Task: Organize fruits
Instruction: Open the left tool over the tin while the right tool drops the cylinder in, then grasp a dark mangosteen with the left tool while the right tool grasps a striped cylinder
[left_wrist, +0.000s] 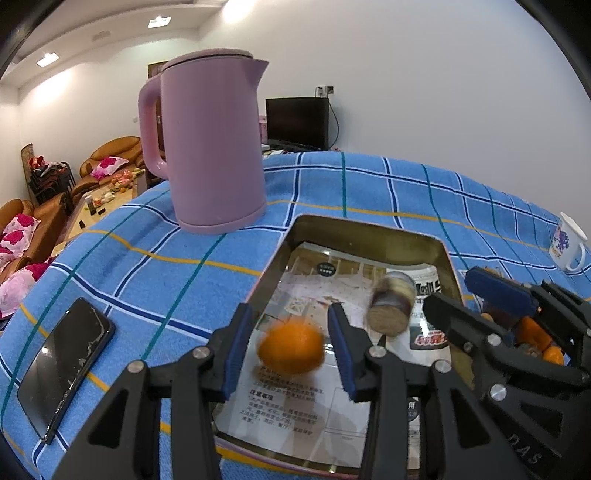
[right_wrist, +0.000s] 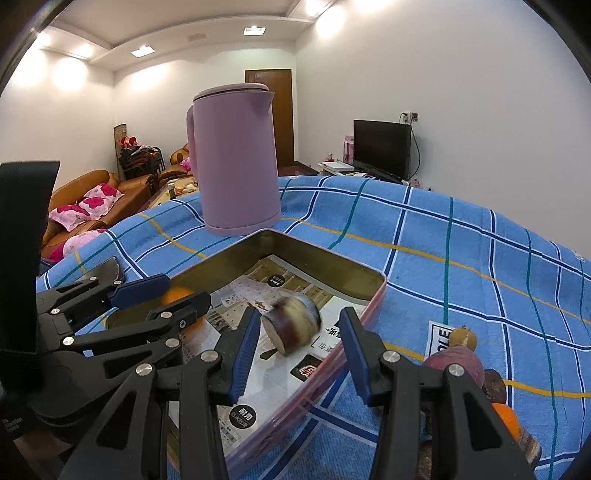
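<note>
one shallow rectangular metal tin (left_wrist: 448, 258) lined with printed paper sits on a blue checked tablecloth (left_wrist: 369, 184). inside are two blurred fruits: one round orange (left_wrist: 290, 350) between the left gripper's (left_wrist: 291, 347) open jaws, untouched, and one brownish cut fruit (right_wrist: 291, 326), possibly mangosteen, before the right gripper's (right_wrist: 299, 350) open, empty jaws. one pink kettle (left_wrist: 214, 147) stands behind.

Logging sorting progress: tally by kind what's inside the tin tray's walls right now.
orange: 1
brown-purple cylindrical piece, too blurred to name: 1
printed leaflet lining the bottom: 1
Total: 3
</note>
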